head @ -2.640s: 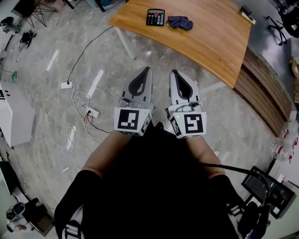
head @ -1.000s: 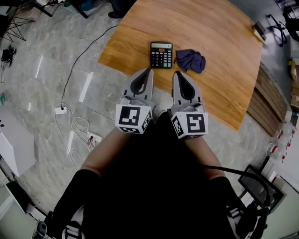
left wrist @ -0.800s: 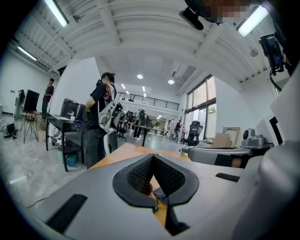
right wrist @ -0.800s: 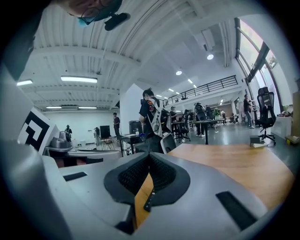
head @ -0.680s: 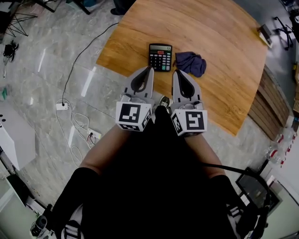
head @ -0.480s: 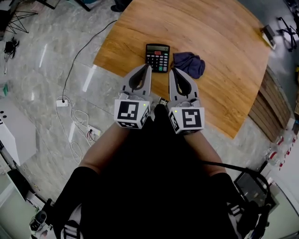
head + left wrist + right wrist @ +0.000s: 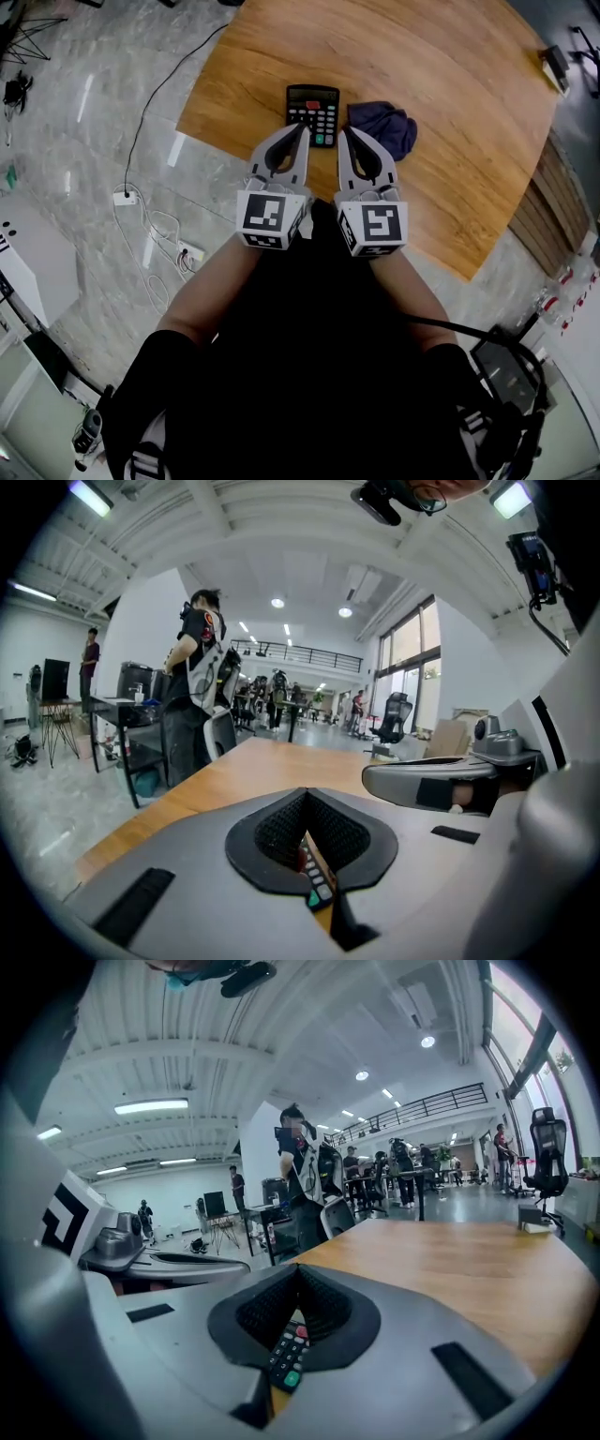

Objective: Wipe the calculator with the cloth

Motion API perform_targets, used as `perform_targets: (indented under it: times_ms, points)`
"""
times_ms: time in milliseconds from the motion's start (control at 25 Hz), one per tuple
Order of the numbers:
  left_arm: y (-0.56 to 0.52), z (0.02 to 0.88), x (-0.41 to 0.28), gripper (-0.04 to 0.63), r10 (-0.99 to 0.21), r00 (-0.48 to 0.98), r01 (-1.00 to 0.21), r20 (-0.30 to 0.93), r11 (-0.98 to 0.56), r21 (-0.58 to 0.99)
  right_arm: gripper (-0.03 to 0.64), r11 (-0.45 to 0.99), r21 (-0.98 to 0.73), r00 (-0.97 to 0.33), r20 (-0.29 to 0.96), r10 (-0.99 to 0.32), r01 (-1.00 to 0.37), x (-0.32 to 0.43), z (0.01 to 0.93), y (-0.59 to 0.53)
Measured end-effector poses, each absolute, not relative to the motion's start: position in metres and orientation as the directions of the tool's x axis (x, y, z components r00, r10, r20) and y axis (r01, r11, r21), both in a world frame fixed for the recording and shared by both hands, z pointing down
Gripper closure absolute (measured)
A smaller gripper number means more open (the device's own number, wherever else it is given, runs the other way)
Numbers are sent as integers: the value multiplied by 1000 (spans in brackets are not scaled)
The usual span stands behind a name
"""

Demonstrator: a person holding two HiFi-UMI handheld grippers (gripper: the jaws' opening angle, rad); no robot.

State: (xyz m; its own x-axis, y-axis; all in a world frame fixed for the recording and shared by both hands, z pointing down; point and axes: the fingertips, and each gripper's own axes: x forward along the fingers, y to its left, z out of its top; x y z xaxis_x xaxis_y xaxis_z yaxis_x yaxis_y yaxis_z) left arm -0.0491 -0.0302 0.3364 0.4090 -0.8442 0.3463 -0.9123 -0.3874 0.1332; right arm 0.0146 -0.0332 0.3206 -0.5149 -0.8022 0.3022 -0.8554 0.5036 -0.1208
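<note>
Two pairs of fingers, and I am keeping both clenched with nothing between them. My left gripper (image 7: 301, 129) is hanging over the calculator's (image 7: 312, 111) near edge, and my right gripper (image 7: 343, 133) is pointing just right of its near corner. In both gripper views its keys are peeking through the slot below my closed tips.

I am taking the calculator as my landmark. It is lying flat on the wooden counter (image 7: 459, 122), display away from me, and the cloth (image 7: 384, 129) is sitting crumpled just to its right (touching or only close, I cannot tell).

I am judging the cloth as soft, light and limp. It will probably bunch rather than slide, so a raised fold on top of the heap, on the side away from the calculator, looks like the best place to pinch.

I am reckoning the calculator is light, hard plastic and likely to skate on the smooth wood. I would steady it by its left rim, off the keys and display, since the keys would give under pressure.
</note>
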Motion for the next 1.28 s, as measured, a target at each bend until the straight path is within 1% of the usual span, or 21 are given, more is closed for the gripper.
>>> perform_targets:
  times_ms: [200, 560, 760, 960, 1000, 1040, 1080, 1280]
  points:
    - [-44, 374, -49, 596, -806, 447, -894, 389, -418, 161, 603, 479, -127, -488, 381, -785, -869, 9, 368, -51]
    - [-63, 448, -65, 595, -763, 447, -894, 466, -397, 207, 603, 448, -112, -441, 488, -753, -887, 0, 453, -64]
    - [-64, 469, -64, 595, -746, 461, -887, 482, -413, 208, 603, 432, -113, -423, 522, -740, -895, 4, 476, -70]
    - [-61, 475, -73, 595, -746, 434, -900, 505, -385, 205, 603, 426, -122, -420, 543, -727, -896, 3, 486, -72]
    - [-60, 478, -74, 581, -735, 442, -896, 514, -387, 216, 601, 427, -121, -418, 551, -722, -896, 2, 489, -72]
    - [-60, 481, -74, 460, -722, 452, -891, 523, -390, 231, 601, 426, -120, -416, 561, -716, -897, 2, 492, -72]
    - [-60, 484, -75, 443, -713, 459, -888, 530, -392, 243, 603, 424, -121, -412, 571, -710, -898, 2, 495, -73]
    - [-61, 491, -78, 425, -685, 479, -878, 549, -394, 273, 603, 412, -119, -392, 616, -683, -903, 4, 510, -72]
